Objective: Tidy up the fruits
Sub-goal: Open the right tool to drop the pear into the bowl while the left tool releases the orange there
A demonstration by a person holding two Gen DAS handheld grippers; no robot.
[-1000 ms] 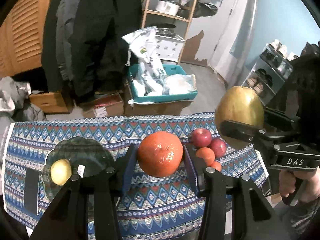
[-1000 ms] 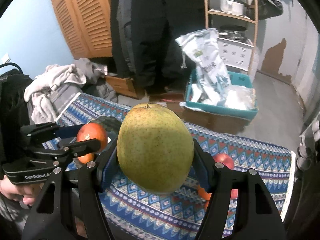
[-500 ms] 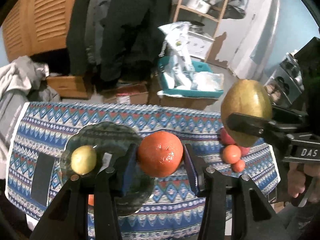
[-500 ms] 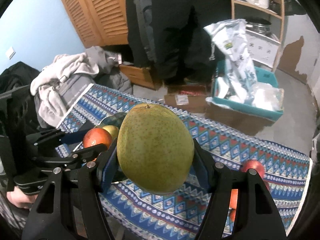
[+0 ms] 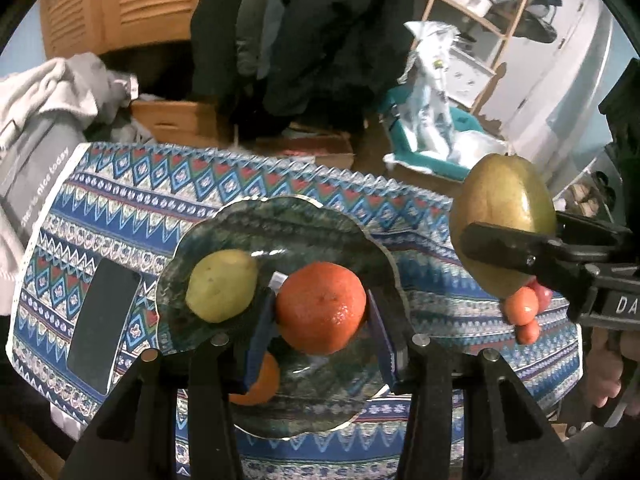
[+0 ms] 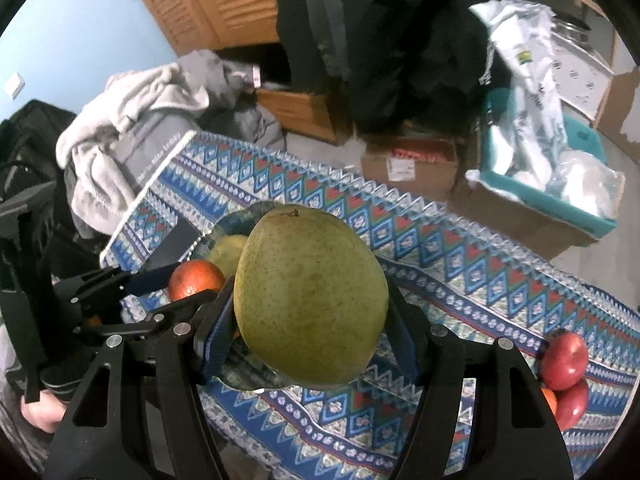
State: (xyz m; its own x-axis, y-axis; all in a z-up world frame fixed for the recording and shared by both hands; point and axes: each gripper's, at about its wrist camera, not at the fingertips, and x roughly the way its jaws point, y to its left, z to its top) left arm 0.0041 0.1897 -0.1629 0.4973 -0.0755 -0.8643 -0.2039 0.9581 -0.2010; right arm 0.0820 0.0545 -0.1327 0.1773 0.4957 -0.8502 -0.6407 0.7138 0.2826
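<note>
Two fruits: orange (image 5: 321,307) gripped in left fingers (image 5: 260,328) above plate (image 5: 372,240); pear (image 6: 310,300) gripped in right fingers (image 6: 218,332) beside plate.
Advice: lower each gently onto bare plate, clear of the lemon (image 5: 222,285).

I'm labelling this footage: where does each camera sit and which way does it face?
Left wrist: sits on the left tongs, looking down along them at the orange they grip over the glass plate; a hand shows at right.
Right wrist: sits on the right tongs, looking down at the gripped pear; a hand shows lower left.
Shared: plate, patterned cloth, both held fruits.
</note>
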